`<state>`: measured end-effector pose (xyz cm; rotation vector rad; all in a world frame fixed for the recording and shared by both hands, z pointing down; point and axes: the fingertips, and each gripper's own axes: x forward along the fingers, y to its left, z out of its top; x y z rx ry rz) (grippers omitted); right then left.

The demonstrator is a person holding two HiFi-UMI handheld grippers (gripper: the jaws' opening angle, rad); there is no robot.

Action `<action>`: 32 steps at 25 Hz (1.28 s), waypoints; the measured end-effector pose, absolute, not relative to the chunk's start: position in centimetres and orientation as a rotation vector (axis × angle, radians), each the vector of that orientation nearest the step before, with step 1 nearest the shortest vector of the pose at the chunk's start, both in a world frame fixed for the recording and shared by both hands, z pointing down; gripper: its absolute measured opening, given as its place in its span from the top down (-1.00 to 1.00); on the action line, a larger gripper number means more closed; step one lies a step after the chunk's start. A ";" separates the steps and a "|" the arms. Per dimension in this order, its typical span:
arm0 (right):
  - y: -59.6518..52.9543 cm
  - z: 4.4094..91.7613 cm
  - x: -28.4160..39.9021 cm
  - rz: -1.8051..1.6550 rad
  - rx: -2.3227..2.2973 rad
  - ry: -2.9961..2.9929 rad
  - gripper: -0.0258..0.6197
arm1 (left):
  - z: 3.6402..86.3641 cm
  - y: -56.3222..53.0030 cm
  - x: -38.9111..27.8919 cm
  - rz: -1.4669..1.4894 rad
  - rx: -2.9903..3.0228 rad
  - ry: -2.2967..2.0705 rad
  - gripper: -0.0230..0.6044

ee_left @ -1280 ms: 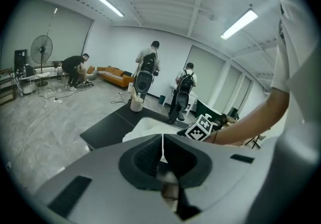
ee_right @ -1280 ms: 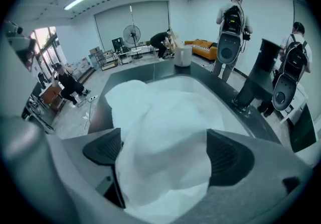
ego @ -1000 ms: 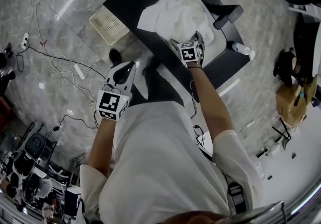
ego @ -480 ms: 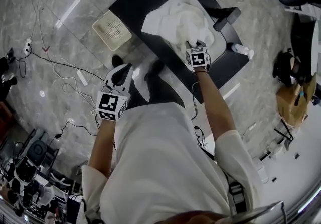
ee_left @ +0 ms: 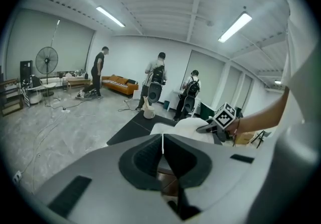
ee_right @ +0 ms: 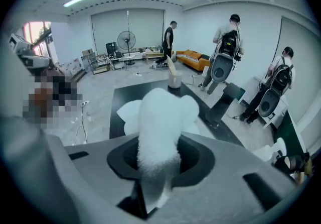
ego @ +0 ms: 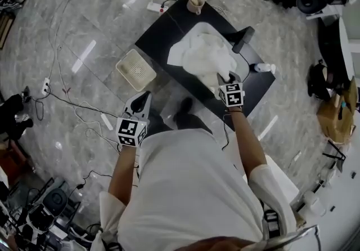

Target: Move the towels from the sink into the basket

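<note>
Since a second ago your right gripper (ego: pixel 224 79) has clamped shut on the fluffy white terry towel (ego: pixel 205 55) and lifted a fold. The rest is still piled in the white sink (ego: pixel 172 54). Your left gripper (ego: pixel 143 101) has its jaws together, empty. The towel's soft, light and floppy, so grab bunched folds. No readable writing, just square markers.

No word, number, brand or sign can be read in any view. The only printed marks are the black-and-white square patterns on the left gripper (ego: pixel 143 98)'s marker cube (ego: pixel 130 131) and on the right gripper (ego: pixel 223 77)'s cube (ego: pixel 232 95); they are blocky codes, not letters. Any label on the white bottle (ego: pixel 263 67) at the counter's edge is too small to tell.
</note>
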<state>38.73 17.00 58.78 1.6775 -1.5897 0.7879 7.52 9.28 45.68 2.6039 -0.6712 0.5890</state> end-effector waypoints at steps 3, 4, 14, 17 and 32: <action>16.9 54.0 37.9 0.703 1.759 -1.618 0.58 | 44.0 8.7 6.4 0.575 2.629 -0.677 0.90; 16.7 52.4 37.6 0.676 1.789 -1.631 0.58 | 43.4 8.4 6.1 0.565 2.639 -0.678 0.90; 15.0 37.2 32.2 0.428 2.035 -1.883 0.58 | 38.0 6.7 4.8 0.467 2.711 -0.679 0.90; 14.6 33.3 30.5 0.366 2.088 -1.994 0.58 | 36.9 5.9 4.3 0.451 2.726 -0.700 0.90; 13.1 27.6 26.1 0.221 2.024 -2.245 0.58 | 35.2 3.9 1.1 0.372 2.697 -0.834 0.90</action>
